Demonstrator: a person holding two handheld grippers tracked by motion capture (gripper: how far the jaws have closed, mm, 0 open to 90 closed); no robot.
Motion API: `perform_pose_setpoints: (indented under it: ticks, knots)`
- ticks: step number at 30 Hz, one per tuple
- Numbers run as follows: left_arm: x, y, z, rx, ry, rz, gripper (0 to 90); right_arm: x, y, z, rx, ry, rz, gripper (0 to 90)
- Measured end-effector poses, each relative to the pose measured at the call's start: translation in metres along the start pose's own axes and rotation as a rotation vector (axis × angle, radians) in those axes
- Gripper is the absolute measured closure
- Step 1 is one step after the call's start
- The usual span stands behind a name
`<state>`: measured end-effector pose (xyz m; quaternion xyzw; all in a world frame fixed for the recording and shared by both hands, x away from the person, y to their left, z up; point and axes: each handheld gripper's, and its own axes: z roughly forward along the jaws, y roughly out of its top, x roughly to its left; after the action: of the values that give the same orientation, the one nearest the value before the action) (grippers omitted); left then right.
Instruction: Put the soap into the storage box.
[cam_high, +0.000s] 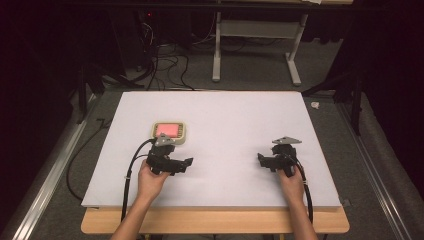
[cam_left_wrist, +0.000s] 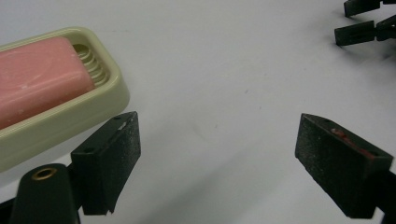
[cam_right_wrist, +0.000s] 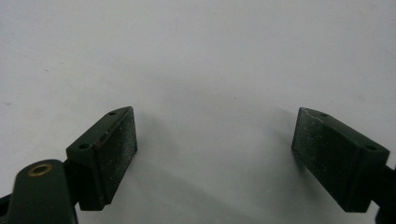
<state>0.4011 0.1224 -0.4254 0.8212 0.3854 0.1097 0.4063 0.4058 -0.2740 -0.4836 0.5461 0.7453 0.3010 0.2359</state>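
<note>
**On the white board: both grippers empty beside a soap dish**

Across the wooden table (cam_high: 215, 222) lies a large white board (cam_high: 225, 125), and you work on top of it with both forearms coming in from the near edge. Beyond the far edge of the board, a grey floor carries loose black cables (cam_high: 165, 65) and the white legs of another table (cam_high: 295, 55).

Your left gripper (cam_high: 189, 162) sits low over the board at the left, with your left hand (cam_high: 150, 181) wrapped around its body. In the left gripper view its jaws stand wide apart with only bare board between them, so it holds nothing. Your right gripper (cam_high: 260, 159) rests well apart from it on the right side of the board, in your right hand (cam_high: 291, 182); its jaws also stand spread over bare white surface, empty.

The cream soap dish (cam_high: 169, 132) lies flat on the board just beyond your left gripper. In the left gripper view the dish (cam_left_wrist: 70, 116) sits beside the left-hand jaw, outside the gap, and whether the two touch cannot be told. A pink bar of soap (cam_left_wrist: 37, 79) lies inside the dish, with ribs of the dish floor showing at its end.
</note>
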Motion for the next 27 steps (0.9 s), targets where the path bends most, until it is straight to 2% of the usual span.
perform_pose_setpoints:
  ticks: [5,21,27]
  knots:
    - [-0.004,-0.001,0.002,0.007,-0.006,0.011,15.0,0.0,0.0,0.0,0.0,0.0,0.0,14.7]
    - [-0.005,-0.009,0.013,0.019,-0.029,-0.008,15.2,0.0,0.0,0.0,0.0,0.0,0.0,14.7]
    - [-0.005,-0.012,0.018,0.031,-0.025,-0.004,15.2,0.0,0.0,0.0,0.0,0.0,0.0,14.7]
